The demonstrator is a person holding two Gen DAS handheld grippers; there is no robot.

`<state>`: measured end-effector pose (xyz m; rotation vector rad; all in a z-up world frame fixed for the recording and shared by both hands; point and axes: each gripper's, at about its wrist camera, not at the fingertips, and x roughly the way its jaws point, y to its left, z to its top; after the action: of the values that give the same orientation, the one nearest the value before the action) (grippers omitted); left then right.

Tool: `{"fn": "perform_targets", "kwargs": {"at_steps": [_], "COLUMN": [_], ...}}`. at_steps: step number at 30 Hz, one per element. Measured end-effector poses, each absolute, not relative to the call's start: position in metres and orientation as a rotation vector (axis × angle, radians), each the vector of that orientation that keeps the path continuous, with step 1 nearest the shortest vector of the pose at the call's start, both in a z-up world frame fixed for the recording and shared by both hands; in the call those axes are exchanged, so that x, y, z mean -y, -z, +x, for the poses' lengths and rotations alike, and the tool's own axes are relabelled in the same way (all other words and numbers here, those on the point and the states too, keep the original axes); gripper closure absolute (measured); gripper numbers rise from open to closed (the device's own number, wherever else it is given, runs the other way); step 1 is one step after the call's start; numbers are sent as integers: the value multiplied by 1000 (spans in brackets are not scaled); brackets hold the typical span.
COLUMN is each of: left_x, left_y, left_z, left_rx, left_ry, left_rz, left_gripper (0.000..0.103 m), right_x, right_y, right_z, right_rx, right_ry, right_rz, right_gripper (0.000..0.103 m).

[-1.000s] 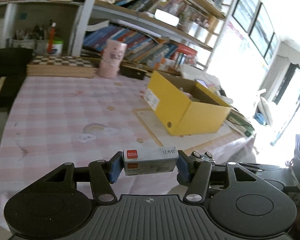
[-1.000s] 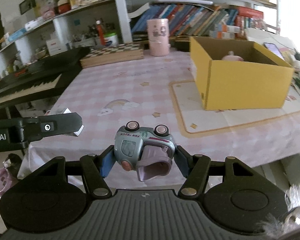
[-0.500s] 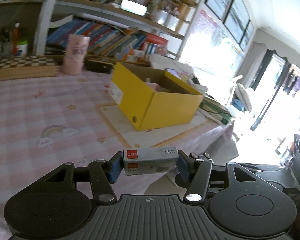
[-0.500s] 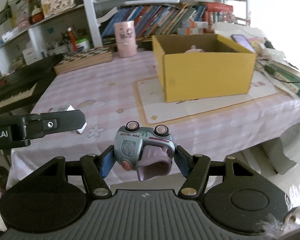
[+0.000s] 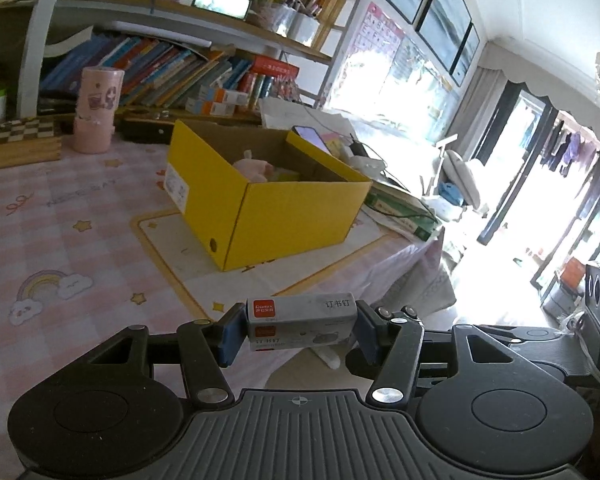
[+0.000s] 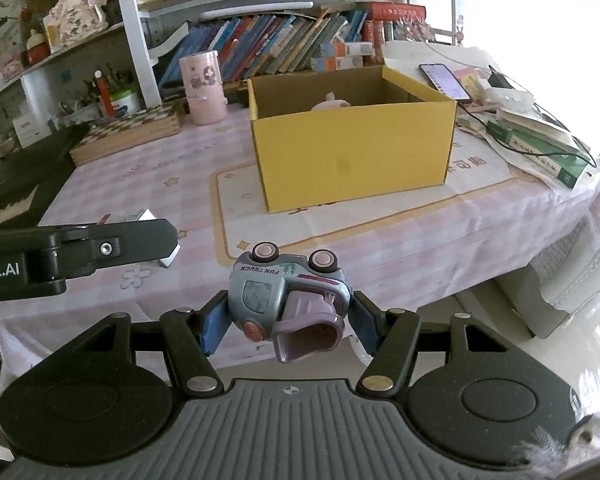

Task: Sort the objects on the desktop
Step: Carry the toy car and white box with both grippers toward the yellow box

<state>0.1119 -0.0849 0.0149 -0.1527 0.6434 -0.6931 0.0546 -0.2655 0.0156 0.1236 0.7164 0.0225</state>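
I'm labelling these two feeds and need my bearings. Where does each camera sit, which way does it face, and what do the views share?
Left wrist: on the left gripper, looking along its fingers, down across the table at a corner of the yellow box; its pads clamp a staple box.
Right wrist: on the right gripper, facing the yellow box's long side; it clamps an upturned toy truck, and the left gripper juts in at the left.
Shared: yellow box, pink cup, bookshelf.

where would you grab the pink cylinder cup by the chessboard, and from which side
Take the pink cylinder cup around its straight upper wall, fingers on either side, coming in level from the table's open front. It stands upright on a wider pink base; shelves crowd it behind, and the chessboard sits to its left.
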Motion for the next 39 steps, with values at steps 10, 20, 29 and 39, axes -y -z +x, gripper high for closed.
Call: {"fn": "perform_targets", "kwargs": {"at_steps": [10, 20, 29, 39], "left_x": [110, 138, 164, 195], "left_y": [-17, -16, -18, -33], "left_z": [125, 137, 150, 175], "left_rx": [-648, -663, -653, -572], "left_ry": [693, 719, 726, 682], "left_rz": [-144, -125, -109, -126], "left_gripper": [46, 46, 46, 46], "right_x": [290, 318, 343, 382], "right_y": [-16, -15, -16, -30], "right_z": [68, 79, 96, 130], "right_rx": [-724, -736, -734, -670], "right_ry": [-28, -13, -17, -45], "right_rz": [129, 147, 149, 106], "right_gripper": [43, 43, 43, 43]}}
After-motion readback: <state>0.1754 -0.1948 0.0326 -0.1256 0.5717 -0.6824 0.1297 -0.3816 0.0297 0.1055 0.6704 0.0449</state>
